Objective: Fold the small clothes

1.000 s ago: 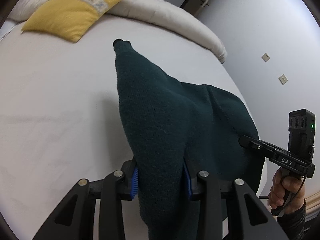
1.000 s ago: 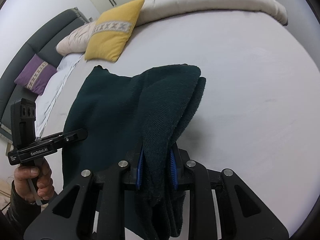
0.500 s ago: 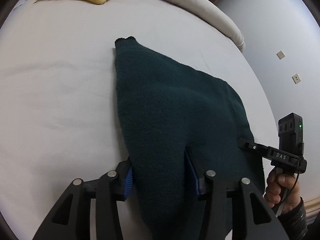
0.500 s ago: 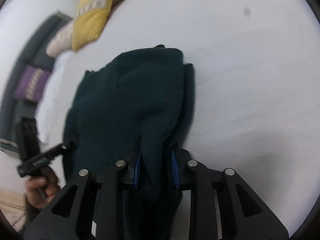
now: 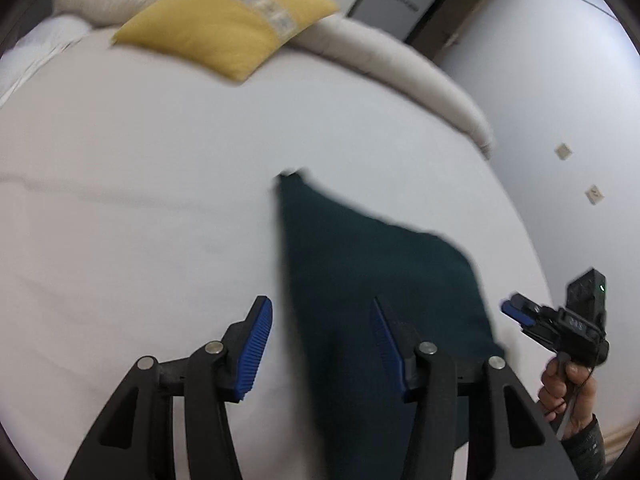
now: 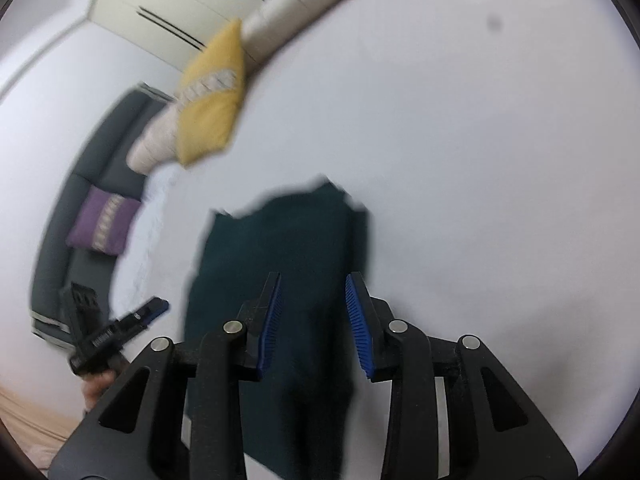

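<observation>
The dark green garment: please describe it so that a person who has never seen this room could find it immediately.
Look at the wide white bed. Near its front edge lies the dark green garment, flat and folded. It is the only dark thing on the sheet; the yellow pillow lies far behind it.

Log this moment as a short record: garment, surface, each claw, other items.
garment: dark green knit, lying folded on the bed, held by neither claw
surface: white bed
left claw: open, above the knit's near edge
right claw: open, over the knit
other: yellow pillow, purple pillow
</observation>
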### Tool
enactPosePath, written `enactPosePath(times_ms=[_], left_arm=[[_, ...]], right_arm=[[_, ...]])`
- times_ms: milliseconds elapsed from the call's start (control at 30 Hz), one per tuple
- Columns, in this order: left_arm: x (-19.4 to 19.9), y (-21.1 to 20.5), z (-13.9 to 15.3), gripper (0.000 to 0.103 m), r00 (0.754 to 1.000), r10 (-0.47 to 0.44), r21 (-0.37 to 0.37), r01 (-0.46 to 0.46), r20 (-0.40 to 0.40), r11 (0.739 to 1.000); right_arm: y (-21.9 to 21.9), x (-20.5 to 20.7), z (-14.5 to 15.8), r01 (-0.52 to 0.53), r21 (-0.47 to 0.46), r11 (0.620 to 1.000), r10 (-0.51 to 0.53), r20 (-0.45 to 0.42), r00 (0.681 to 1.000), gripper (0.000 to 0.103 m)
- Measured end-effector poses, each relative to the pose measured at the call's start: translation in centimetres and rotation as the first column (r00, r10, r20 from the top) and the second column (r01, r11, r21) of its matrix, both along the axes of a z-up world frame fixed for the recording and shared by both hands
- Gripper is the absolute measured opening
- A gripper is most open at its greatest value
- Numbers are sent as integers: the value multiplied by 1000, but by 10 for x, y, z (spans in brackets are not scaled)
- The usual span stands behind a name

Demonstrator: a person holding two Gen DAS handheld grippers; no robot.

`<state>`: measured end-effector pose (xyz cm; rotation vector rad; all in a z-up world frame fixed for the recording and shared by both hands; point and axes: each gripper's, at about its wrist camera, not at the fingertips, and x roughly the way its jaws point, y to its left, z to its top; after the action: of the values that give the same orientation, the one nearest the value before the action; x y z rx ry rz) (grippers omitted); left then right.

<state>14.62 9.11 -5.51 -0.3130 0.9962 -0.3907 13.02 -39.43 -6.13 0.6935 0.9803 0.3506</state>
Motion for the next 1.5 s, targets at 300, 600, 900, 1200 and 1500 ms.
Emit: enactPosePath(times_ms=[300,600,900,1200,1500], left_arm=[[45,-85,-40,53,996,-78,115,83,-43,990],[53,-74,-51,54,997,-61,68,64,-39,996],[-32,-58,-17,52,997,-74,43,73,30,996],[-42,-63,-47,50,995,-103,70,102,6,992],[-66,-54,-42,48,992,-102,88,95,79,992]], right_arm=[[60,81,-33,-100,-9,995,98,-147,984,26],[3,72,-46,86,51,995,-82,-88,993,21],[53,-14,-17,-158,124,980,159,3,987,38],[24,-35,-84,-69,192,979,85,-75,994,0],[25,-66,-77,-86,116,990,92,-47,995,0]])
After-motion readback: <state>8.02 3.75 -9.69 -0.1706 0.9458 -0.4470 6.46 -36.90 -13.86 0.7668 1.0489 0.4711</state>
